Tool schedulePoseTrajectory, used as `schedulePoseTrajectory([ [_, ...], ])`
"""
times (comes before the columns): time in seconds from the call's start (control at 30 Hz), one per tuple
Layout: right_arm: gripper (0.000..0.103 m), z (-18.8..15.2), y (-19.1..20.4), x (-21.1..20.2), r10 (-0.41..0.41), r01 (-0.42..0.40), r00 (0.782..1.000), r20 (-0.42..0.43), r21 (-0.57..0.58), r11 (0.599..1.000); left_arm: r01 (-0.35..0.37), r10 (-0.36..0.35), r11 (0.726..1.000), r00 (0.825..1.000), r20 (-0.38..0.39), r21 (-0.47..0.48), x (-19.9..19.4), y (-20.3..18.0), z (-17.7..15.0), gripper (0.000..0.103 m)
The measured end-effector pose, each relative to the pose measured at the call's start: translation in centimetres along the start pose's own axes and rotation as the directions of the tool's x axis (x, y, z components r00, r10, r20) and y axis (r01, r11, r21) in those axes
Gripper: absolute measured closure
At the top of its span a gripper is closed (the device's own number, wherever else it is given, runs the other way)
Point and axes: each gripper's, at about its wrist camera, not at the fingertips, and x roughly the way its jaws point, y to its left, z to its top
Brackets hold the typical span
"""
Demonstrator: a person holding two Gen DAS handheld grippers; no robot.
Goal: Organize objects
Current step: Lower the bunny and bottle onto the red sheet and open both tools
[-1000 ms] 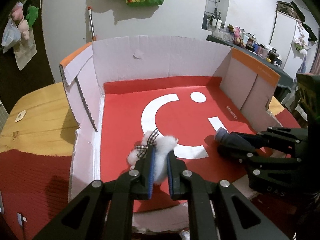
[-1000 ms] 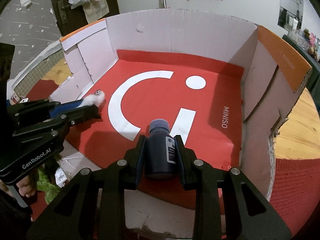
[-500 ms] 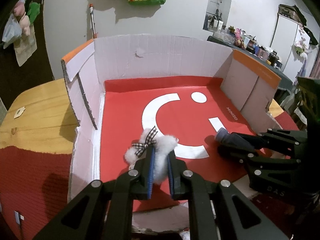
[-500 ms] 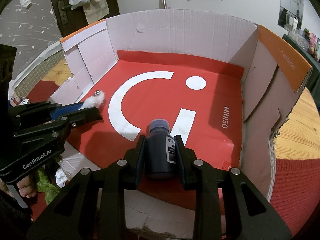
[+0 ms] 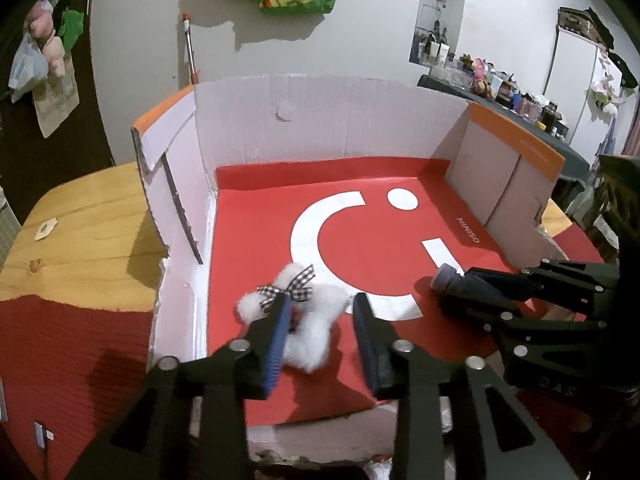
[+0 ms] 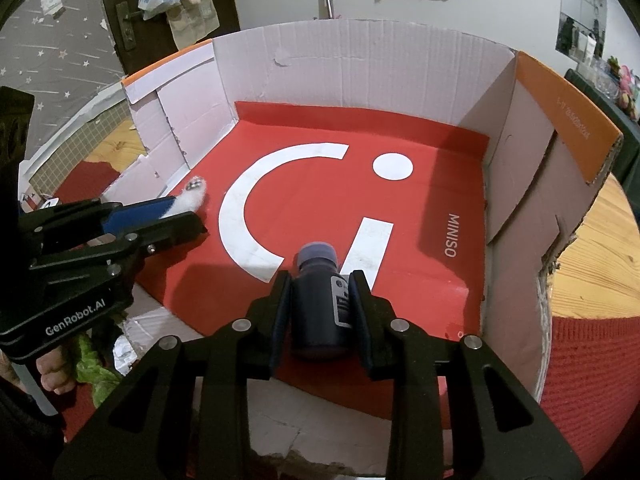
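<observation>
A white fluffy plush toy [image 5: 308, 320] with a checked bow lies on the red floor of the open cardboard box [image 5: 320, 120], near its front left. My left gripper [image 5: 322, 328] is open around it, the fingers apart on either side of it. It also shows in the right wrist view [image 6: 192, 200]. My right gripper [image 6: 320, 304] is shut on a dark blue bottle [image 6: 320, 300] with a white label, held low over the box's front right; the bottle also shows in the left wrist view [image 5: 452, 284].
The box has tall white walls with orange rims [image 6: 568, 108] and stands on a wooden table [image 5: 80, 232] with a red cloth [image 5: 60, 360]. Bags hang on the wall behind. Green wrapping [image 6: 96, 364] lies by the front left.
My left gripper has opened and let go of the plush toy, which now rests on the box floor. The right gripper still holds the bottle and has barely moved.
</observation>
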Motion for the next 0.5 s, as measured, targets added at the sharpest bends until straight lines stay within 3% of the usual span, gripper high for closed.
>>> schedulePoseTrajectory([
  [0.03,0.07,0.0,0.1,0.0,0.001,-0.001,1.0,0.003,0.0,1.0,-0.007,0.007,1.0,1.0,0.008,0.003,-0.1,0.0,0.0,0.063],
  [0.13,0.044,0.0,0.4,-0.4,0.009,-0.009,1.0,0.019,-0.005,1.0,-0.016,0.016,1.0,1.0,0.015,0.011,-0.3,-0.1,0.0,0.062],
  [0.5,0.042,0.1,0.9,-1.4,0.0,0.0,0.999,0.046,-0.003,1.0,-0.037,0.037,0.999,0.999,0.034,0.022,-1.1,-0.4,-0.1,0.052],
])
